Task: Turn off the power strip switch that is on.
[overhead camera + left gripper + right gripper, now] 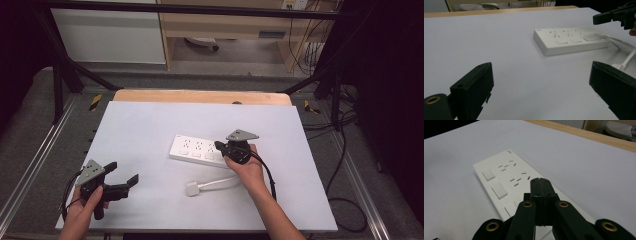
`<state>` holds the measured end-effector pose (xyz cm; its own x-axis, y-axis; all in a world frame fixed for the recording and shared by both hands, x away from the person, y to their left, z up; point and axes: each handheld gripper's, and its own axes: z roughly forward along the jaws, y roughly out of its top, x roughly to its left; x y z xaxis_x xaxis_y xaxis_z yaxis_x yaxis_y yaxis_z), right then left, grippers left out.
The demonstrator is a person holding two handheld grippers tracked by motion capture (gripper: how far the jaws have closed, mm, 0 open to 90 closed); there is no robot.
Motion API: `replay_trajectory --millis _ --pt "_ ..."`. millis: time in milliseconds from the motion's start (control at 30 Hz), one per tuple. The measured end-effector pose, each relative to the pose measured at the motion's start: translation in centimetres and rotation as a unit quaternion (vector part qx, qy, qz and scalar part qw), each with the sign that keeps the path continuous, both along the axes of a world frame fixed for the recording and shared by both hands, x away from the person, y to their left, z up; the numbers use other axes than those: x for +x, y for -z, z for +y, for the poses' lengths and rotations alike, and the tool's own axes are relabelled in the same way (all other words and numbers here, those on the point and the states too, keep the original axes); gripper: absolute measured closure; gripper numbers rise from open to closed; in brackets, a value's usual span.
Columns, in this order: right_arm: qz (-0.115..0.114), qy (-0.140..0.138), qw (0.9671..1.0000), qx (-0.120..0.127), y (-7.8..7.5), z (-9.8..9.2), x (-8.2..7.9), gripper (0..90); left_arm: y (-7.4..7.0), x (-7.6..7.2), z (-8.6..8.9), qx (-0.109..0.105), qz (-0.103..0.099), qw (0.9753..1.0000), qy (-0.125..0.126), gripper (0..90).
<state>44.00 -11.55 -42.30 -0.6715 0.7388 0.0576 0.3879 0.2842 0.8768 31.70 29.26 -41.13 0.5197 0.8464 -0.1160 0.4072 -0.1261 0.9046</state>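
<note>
A white rectangular plastic power strip (199, 150) with three sockets and three rocker switches lay flat near the middle of the pale grey counter (150, 130), its white cord (220, 183) looping toward the near edge and ending in a white plug (193, 188). The right tongs (220, 146) hovered over the strip's cord end with jaws pressed together on nothing, their tip poised above the nearest switch (510, 208). The left tongs (123, 174) rested well apart at the near-left of the counter, jaws wide apart and empty. The strip appeared rigid, light and smooth-skinned, likely to skid when pushed; a hold across its long edges would seem surest, while the switches needed only a downward press.
</note>
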Motion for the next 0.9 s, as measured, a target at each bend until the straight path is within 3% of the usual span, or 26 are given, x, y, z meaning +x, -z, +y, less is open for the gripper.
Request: replay_trajectory --millis 900 --pt "0.016 -0.019 0.9996 -0.015 1.1 1.6 -0.3 90.0 0.0 0.0 0.0 0.0 0.001 1.0 0.0 5.5"
